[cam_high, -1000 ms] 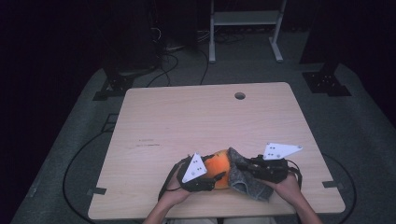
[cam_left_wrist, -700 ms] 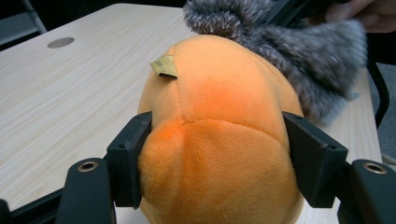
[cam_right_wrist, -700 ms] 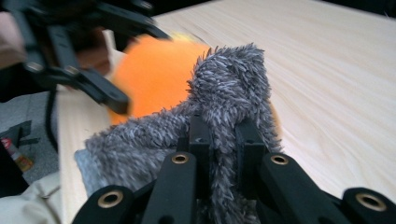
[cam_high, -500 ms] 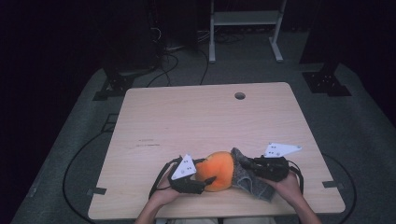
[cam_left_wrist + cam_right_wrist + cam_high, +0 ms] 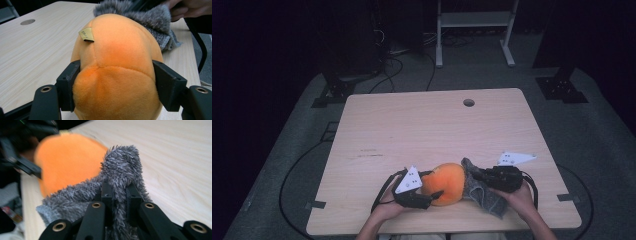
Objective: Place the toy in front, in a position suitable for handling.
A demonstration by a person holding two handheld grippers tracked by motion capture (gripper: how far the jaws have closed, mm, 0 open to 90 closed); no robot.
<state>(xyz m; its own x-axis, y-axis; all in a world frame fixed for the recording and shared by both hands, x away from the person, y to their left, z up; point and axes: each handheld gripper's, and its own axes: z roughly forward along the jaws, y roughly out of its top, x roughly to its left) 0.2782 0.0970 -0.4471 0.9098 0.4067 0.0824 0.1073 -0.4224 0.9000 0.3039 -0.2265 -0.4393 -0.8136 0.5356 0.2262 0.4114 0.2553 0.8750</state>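
1. Your left gripper [image 5: 428, 196] sits near the front edge of the bench [image 5: 422, 125], a little left of its middle, with your left hand [image 5: 384, 210] behind it.
2. Its jaws straddle the orange plush toy [image 5: 117, 75]. In the left gripper view a black pad lies against each flank of the toy and the plush bulges slightly between them, so they are clamped on the toy at a middling width. Those jaws have just been opening a little, with the toy between them throughout.
3. The orange plush toy rests on the bench between your two grippers, seen in the high view as a rounded orange mound [image 5: 446, 182]. A small yellowish tag [image 5: 86, 34] sticks out of a seam on its upper side.
4. Your right gripper [image 5: 119, 195] is to the right of the toy, held in your right hand [image 5: 519, 197]. Its jaws are pressed together on a fold of grey fuzzy cloth [image 5: 120, 170], and the pile stands up in a ridge between them.
5. The grey fuzzy cloth touches the toy's right side. In the high view, part of it trails over the bench toward the front edge [image 5: 484, 197].
6. A black cable [image 5: 382, 192] loops from the left gripper toward the bench's front edge.
7. A round hole [image 5: 469, 102] marks the far part of the bench, well away from both grippers.
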